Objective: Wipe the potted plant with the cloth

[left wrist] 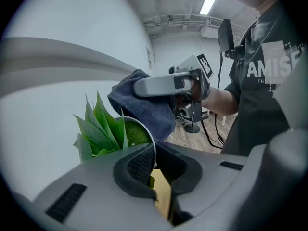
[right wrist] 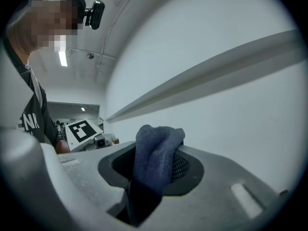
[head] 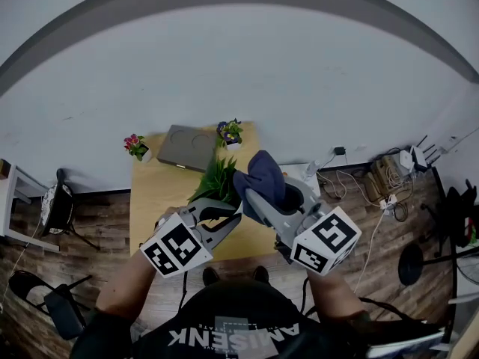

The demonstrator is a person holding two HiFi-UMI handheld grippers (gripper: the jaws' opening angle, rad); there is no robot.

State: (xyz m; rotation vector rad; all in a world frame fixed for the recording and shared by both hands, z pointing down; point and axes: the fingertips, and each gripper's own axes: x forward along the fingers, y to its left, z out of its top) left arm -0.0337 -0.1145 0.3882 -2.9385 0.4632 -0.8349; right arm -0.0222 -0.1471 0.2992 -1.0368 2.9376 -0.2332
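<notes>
On the wooden table (head: 153,200), a grey tray (head: 185,146) with two round recesses lies at eleven o'clock from the potted plant (head: 217,179). A pink flower pot (head: 136,146) stands at ten and a purple-and-yellow flower pot (head: 230,132) at twelve. Cables (head: 382,182) sprawl on the floor at three. My left gripper (left wrist: 153,160) is clamped almost closed on the thin white pot rim (left wrist: 150,138). My right gripper (right wrist: 156,165) pinches the dark blue cloth (right wrist: 156,146), which hangs at the plant's two o'clock, covering that side from my head view. The pot holds green moss (left wrist: 134,133) and broad leaves (left wrist: 98,124).
</notes>
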